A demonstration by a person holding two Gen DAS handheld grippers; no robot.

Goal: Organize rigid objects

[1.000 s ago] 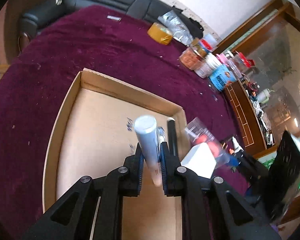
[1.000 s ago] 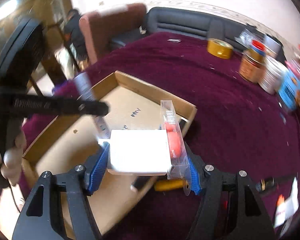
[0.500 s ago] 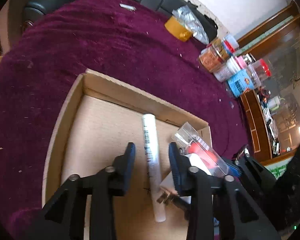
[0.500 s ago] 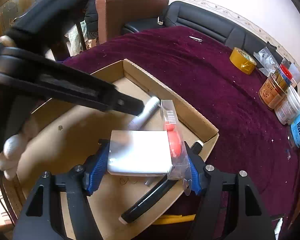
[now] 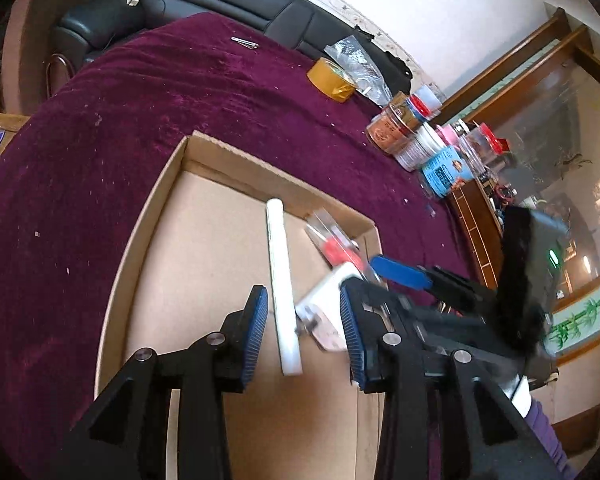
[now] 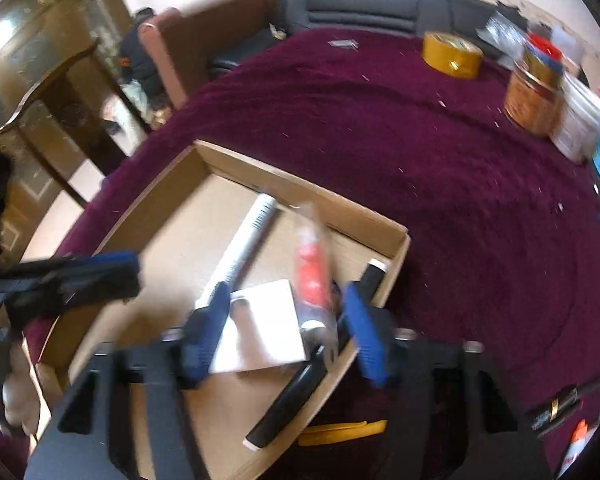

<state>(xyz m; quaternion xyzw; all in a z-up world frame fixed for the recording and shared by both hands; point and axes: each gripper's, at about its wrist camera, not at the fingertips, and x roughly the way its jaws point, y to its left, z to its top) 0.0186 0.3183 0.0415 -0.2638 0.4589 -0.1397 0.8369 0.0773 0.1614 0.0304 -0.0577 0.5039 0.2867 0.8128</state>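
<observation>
In the left wrist view, our left gripper (image 5: 304,336) had just been opening; its jaws stood apart, the white tube (image 5: 282,288) lying free between them in the cardboard box (image 5: 148,216).

In the right wrist view, our right gripper (image 6: 284,328) had just been closing. Whether its pads pressed the white packet (image 6: 264,328) we could not tell. At 2 o'clock lay a black marker (image 6: 312,376). Pulling away carelessly could drag either of the 2 items askew.

A white tube (image 5: 281,280) lies flat in the cardboard tray (image 5: 236,162), pointing toward its far wall — beside it a white card (image 6: 262,326) and clear red-filled pack (image 6: 312,276), near the right wall.
</observation>
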